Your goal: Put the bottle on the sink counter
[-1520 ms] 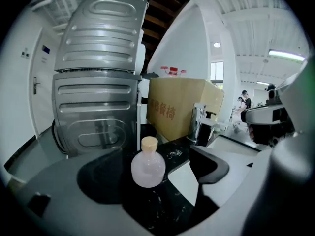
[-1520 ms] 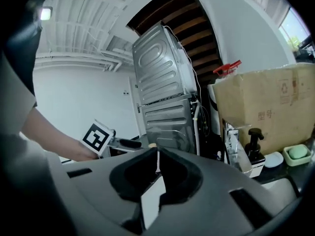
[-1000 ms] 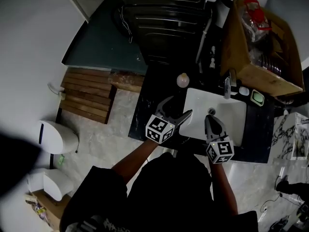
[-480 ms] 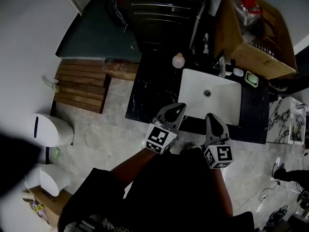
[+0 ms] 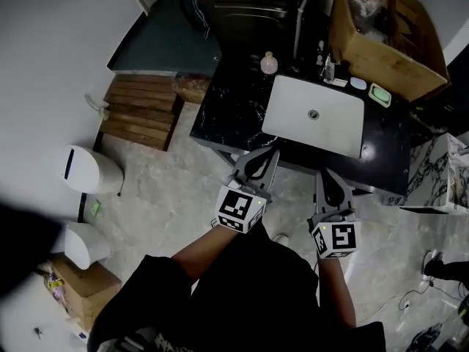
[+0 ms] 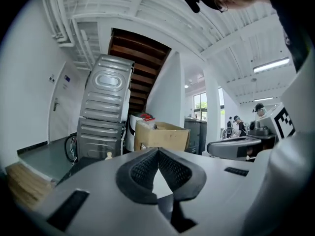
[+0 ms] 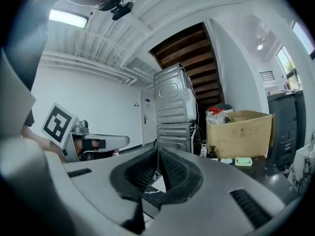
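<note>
The bottle [image 5: 269, 63], small and pale pink with a round body, stands on the black sink counter [image 5: 234, 116], at the back left corner of the white basin [image 5: 293, 119]. It shows tiny in the left gripper view [image 6: 108, 156]. Both grippers hang over the floor in front of the counter, apart from it. My left gripper [image 5: 272, 155] is shut with nothing between its pads [image 6: 142, 168]. My right gripper [image 5: 322, 173] is shut and empty too, its pads [image 7: 172, 168] pressed together. Each gripper appears in the other's view: the right gripper [image 6: 236, 144] and the left gripper [image 7: 93, 142].
A cardboard box [image 5: 385, 28] sits at the counter's back right, with a green soap dish [image 5: 379, 94] and small bottles by the faucet [image 5: 327, 68]. Stacked steel machines [image 5: 249, 6] stand behind. A wooden pallet [image 5: 139, 112] and a white bin [image 5: 91, 171] lie left on the tiled floor.
The left jaws have gone from open to shut. Both grippers have drawn back from over the basin's edge to the floor in front of the counter. The bottle stays put.
</note>
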`<state>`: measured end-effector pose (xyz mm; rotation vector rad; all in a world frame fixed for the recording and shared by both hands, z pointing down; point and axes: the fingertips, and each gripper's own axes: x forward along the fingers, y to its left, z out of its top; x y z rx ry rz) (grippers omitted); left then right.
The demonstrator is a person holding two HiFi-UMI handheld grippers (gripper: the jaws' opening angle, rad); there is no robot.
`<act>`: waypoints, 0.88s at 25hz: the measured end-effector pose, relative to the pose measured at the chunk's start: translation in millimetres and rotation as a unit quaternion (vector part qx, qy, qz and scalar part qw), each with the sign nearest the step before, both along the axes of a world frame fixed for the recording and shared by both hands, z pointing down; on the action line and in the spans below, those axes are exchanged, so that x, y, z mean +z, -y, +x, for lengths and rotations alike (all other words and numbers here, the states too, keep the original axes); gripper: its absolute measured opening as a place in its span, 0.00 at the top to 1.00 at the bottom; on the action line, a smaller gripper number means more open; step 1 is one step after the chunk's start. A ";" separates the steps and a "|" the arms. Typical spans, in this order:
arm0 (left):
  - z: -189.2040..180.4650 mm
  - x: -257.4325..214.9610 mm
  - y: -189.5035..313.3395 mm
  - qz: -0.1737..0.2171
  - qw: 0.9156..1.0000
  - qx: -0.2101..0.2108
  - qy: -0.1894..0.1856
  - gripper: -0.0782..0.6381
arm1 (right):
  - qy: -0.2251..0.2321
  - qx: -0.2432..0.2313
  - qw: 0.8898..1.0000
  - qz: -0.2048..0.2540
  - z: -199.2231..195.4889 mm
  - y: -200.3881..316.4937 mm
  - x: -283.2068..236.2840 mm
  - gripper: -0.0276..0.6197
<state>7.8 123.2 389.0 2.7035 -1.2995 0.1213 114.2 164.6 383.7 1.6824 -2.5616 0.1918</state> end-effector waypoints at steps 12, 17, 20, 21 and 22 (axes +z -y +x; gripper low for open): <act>29.4 -5.4 -155.0 0.005 1.000 -0.028 -0.003 0.87 | 0.055 0.029 0.998 0.011 23.4 -122.2 -4.0 0.89; 4.6 -8.1 -174.9 0.015 0.999 -0.035 0.000 0.87 | 0.039 0.042 0.998 0.006 13.4 -145.0 -7.8 0.89; -20.0 -10.0 -180.0 0.015 0.999 -0.046 -0.004 0.87 | 0.022 0.038 0.999 0.005 -8.0 -153.5 -9.0 0.90; -28.9 -11.4 -180.7 0.015 0.999 -0.051 -0.006 0.87 | 0.016 0.036 0.999 0.007 -16.7 -155.3 -10.1 0.90; -37.6 -13.3 -180.7 0.016 0.998 -0.055 -0.008 0.87 | 0.010 0.034 0.999 0.008 -25.3 -156.1 -11.1 0.90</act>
